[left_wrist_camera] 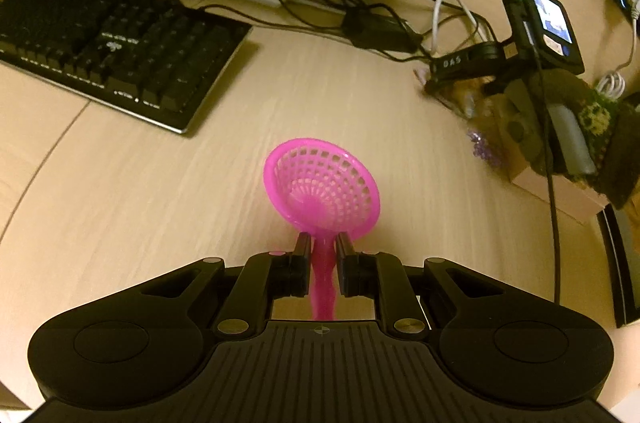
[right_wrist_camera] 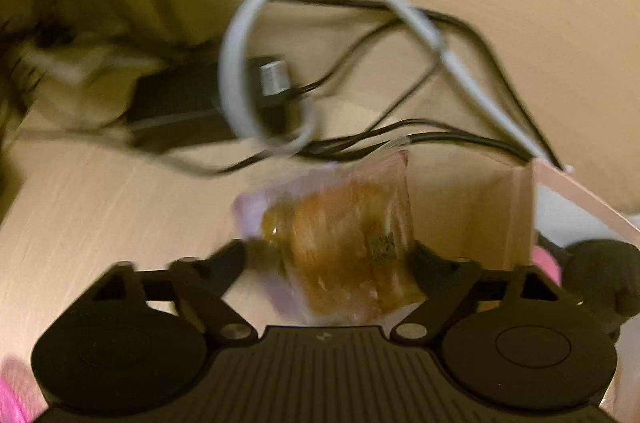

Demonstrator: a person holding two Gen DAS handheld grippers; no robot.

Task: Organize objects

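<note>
**Carrying a strainer and a wrapped snack toward the box**

Gripping a bright pink plastic toy strainer (left_wrist_camera: 320, 183) by its wavy handle, the left gripper (left_wrist_camera: 323, 243) has its jaws drawn in as far as they go, with the pads pressing the handle from both sides. The mesh bowl stands up just beyond the fingertips, tilted toward the camera, above the pale wood-grain desk (left_wrist_camera: 120, 191).

The right gripper (right_wrist_camera: 330, 253) has a clear plastic packet with a brown pastry inside (right_wrist_camera: 340, 243) between its half-open jaws. Both fingers appear to touch the wrapper's sides, but the picture is smeared, so I cannot tell how firmly it is held. Just beyond the packet sits an open brown cardboard box (right_wrist_camera: 516, 215), its near corner beside the right finger.

Farther off lie a looped white cable (right_wrist_camera: 248, 35), a tangle of black cables (right_wrist_camera: 440, 139) and a black power brick (right_wrist_camera: 180, 103). The left wrist view also shows a black keyboard (left_wrist_camera: 112, 47) well away at the back left.

To do this well, I would squeeze the soft packet only enough to stop it slipping, bring it over the box opening clear of the cables, and release low. The strainer's narrow handle could pivot, so keep that hand steady.
</note>
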